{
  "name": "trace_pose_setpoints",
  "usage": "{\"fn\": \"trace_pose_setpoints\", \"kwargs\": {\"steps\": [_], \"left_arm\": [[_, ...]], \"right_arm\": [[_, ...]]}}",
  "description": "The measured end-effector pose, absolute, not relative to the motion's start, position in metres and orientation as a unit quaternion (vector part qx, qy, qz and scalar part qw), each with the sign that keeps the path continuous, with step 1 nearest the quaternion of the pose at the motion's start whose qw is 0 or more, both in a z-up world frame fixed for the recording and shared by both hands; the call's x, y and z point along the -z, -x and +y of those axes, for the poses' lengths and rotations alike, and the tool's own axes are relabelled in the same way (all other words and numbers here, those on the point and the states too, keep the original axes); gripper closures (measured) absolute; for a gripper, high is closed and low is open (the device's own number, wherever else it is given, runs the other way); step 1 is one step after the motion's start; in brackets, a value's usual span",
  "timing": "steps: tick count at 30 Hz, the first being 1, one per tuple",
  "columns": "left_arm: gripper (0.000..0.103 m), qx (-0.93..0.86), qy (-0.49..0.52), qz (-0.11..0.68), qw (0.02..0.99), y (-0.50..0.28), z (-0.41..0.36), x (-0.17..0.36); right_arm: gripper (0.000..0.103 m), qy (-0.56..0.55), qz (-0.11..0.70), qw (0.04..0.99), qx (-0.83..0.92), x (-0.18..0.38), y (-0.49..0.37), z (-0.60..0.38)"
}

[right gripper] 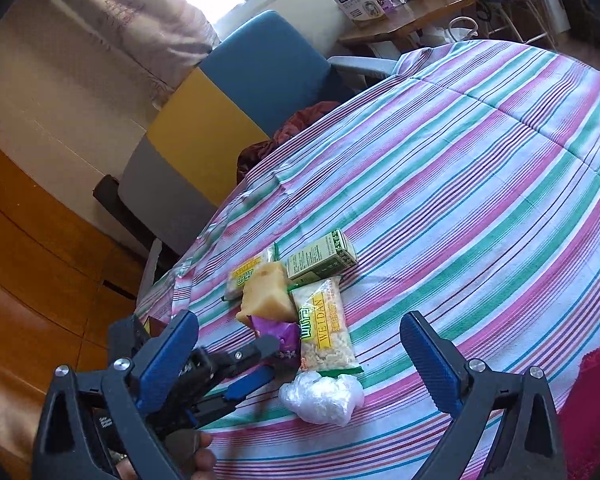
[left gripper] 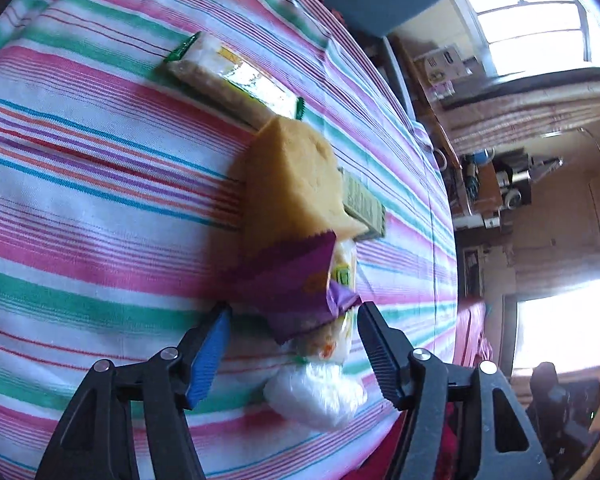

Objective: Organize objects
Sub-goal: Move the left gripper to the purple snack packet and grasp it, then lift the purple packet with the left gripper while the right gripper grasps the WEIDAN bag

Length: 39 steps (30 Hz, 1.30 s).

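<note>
A cluster of small things lies on the striped bedspread (right gripper: pixel 460 184). A yellow sponge block (left gripper: pixel 292 184) (right gripper: pixel 266 292) lies beside a purple wrapper (left gripper: pixel 300 288) (right gripper: pixel 278 332), two WEIDAN snack bars (right gripper: pixel 326 328) (left gripper: pixel 228 72), a green box (right gripper: pixel 324 260) (left gripper: pixel 362 208) and a crumpled clear plastic ball (left gripper: pixel 316 396) (right gripper: pixel 320 396). My left gripper (left gripper: pixel 294 344) is open, its jaws either side of the purple wrapper and the snack bar end. It also shows in the right wrist view (right gripper: pixel 260 364). My right gripper (right gripper: pixel 300 354) is open and empty above the cluster.
The bed's edge runs close behind the cluster. A blue and yellow chair (right gripper: pixel 236 92) stands beyond it on a wooden floor (right gripper: pixel 28 240). A desk with boxes (right gripper: pixel 388 16) stands by the window. A red cloth (right gripper: pixel 596 392) lies at the bed's right.
</note>
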State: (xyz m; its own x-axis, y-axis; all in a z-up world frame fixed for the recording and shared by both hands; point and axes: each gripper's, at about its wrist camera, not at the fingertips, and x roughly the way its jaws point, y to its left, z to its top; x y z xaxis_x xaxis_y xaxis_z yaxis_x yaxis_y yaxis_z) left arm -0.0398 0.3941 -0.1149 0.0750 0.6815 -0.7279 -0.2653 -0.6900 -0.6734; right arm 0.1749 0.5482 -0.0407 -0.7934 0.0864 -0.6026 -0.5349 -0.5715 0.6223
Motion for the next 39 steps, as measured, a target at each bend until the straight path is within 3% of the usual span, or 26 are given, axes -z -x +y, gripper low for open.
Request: {"fn": "trace_pose_setpoints", "kwargs": {"steps": [5, 7, 9, 23, 30, 39], "left_arm": [[0.039, -0.688, 0.627, -0.128, 0.342, 0.043, 0.415, 0.112], [0.049, -0.699, 0.619, -0.099, 0.344, 0.042, 0.423, 0.111], [0.069, -0.706, 0.613, -0.07, 0.347, 0.04, 0.426, 0.113], [0.071, -0.739, 0.523, 0.14, 0.401, 0.013, 0.354, 0.093], [0.072, -0.748, 0.504, 0.149, 0.405, 0.0, 0.317, 0.094], [0.072, -0.752, 0.501, 0.125, 0.409, 0.003, 0.298, 0.092]], "right_arm": [[0.001, 0.262, 0.432, 0.182, -0.843, 0.043, -0.176, 0.55], [0.001, 0.263, 0.433, 0.183, -0.842, 0.044, -0.176, 0.551], [0.001, 0.266, 0.433, 0.185, -0.841, 0.044, -0.175, 0.551], [0.001, 0.298, 0.434, 0.196, -0.827, 0.051, -0.167, 0.553], [0.001, 0.378, 0.419, 0.195, -0.802, 0.066, -0.142, 0.549], [0.034, 0.464, 0.354, 0.21, -0.784, 0.09, -0.084, 0.549]]}}
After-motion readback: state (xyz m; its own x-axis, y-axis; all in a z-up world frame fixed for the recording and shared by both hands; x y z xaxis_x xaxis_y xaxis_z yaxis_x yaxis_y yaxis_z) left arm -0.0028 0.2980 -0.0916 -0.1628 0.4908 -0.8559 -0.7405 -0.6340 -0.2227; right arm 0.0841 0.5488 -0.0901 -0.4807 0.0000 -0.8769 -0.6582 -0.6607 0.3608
